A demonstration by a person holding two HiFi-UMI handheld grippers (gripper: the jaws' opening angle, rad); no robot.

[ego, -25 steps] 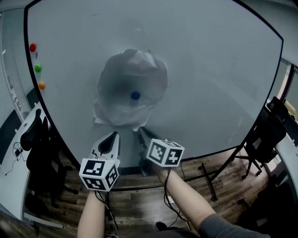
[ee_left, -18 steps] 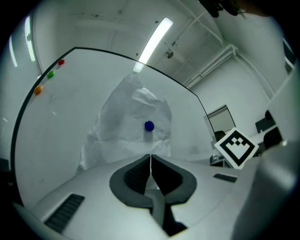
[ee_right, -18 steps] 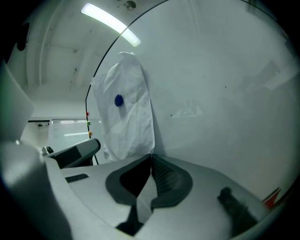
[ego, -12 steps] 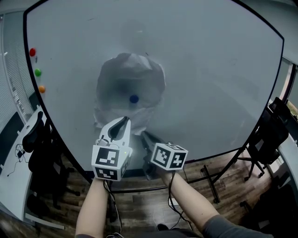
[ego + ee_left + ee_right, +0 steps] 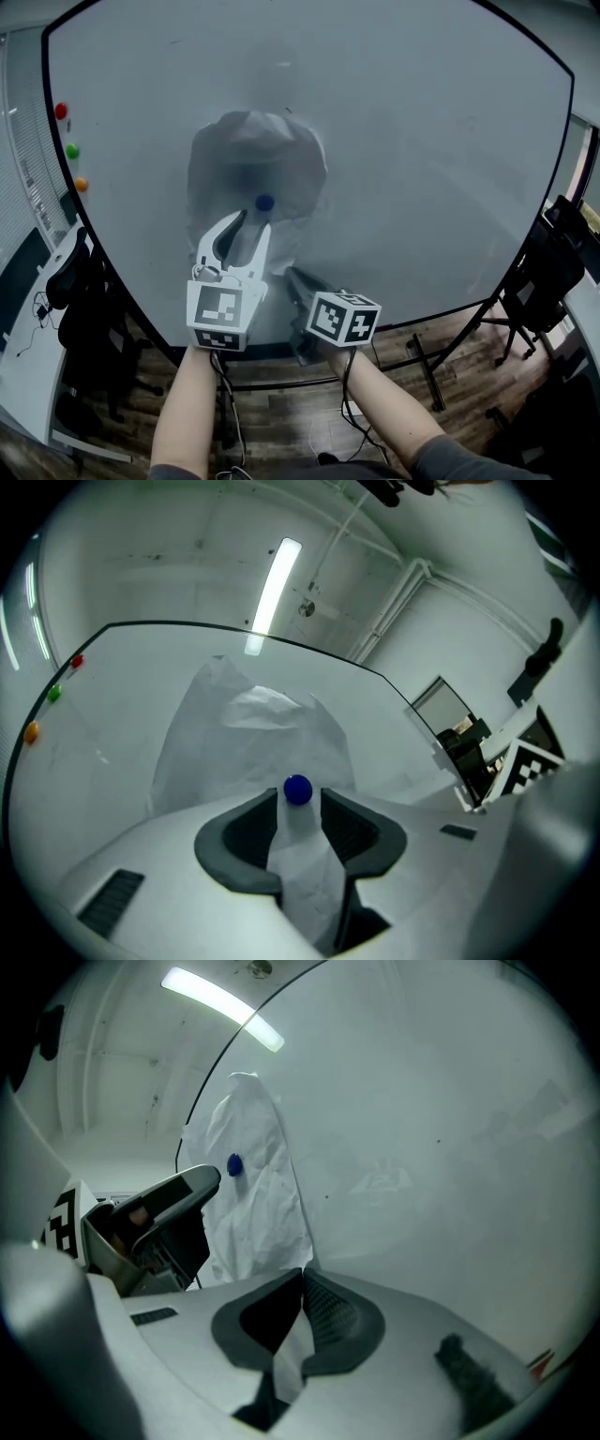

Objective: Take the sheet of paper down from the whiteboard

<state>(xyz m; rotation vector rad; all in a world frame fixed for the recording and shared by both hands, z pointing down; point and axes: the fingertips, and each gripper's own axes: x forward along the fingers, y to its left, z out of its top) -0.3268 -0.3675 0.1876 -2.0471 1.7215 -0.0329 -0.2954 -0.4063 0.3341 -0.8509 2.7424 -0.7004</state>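
Crumpled white sheet of paper [image 5: 258, 164] is up on the large pale whiteboard [image 5: 431, 141], near the middle, creased and bulging. One round blue magnet [image 5: 264, 202] pins it, set low on the sheet. No other fastening visible. The bottom edge hangs loose.

Left gripper [image 5: 250, 221]: raised in front of the sheet. Its jaws have just been opening and stand apart. The blue magnet sits right at their tips, framed between them. In the left gripper view the pads do not press on it, and paper shows through the gap.

Right gripper [image 5: 291, 273]: below the magnet, jaws closed on the sheet's bottom edge, with a strip of paper pinched between the pads.

Step in hand, by my reading: removing the magnet, with the paper already secured from below.

Next move calls for easing the left jaws forward to straddle the magnet, then closing on the ball alone without catching paper. It then needs a clean pull off the board. The right-hand pinch must carry the sheet once the pin is off.

Further out: three small coloured magnets [image 5: 72, 150] (red, green, orange) at the board's left edge, well apart from the sheet. Black office chair [image 5: 80, 300] below left.
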